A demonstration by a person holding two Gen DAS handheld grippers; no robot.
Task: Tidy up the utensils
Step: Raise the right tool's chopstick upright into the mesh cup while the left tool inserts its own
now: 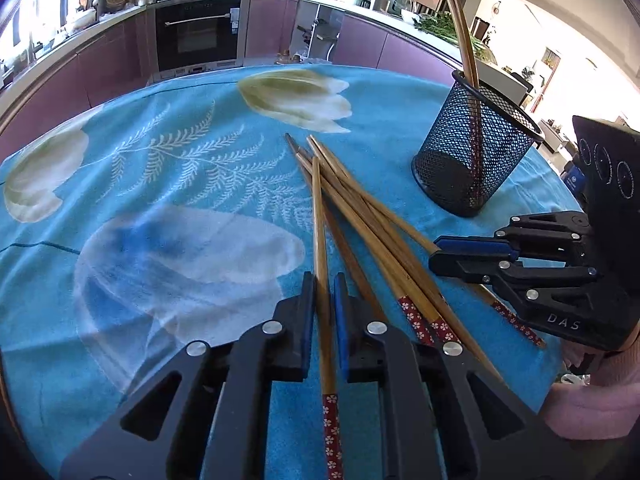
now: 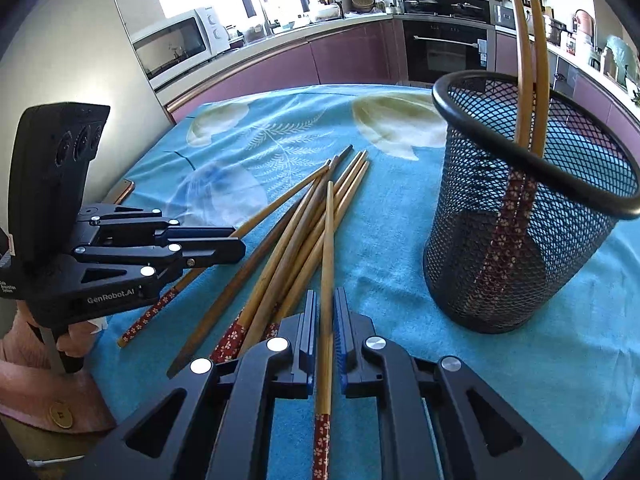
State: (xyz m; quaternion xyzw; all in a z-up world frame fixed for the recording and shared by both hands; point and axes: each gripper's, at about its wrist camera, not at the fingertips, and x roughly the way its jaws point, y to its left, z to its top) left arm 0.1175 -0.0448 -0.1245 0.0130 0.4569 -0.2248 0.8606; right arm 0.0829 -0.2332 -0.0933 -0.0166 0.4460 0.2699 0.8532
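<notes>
Now, with my left gripper [image 1: 323, 292] and right gripper [image 2: 325, 308] each clamped on one chopstick [image 1: 320, 216], I'd lift both steadily, tips clear of the pile [image 2: 288, 240], toward the mesh cup [image 2: 520, 208].

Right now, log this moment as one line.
left gripper: shut on chopstick | right gripper: shut on chopstick | mesh holder: two chopsticks inside | pile: on cloth

"DAS" on right gripper [image 1: 436, 254] body; "GenRobot.AI" on left gripper [image 2: 240, 246] body.
</notes>
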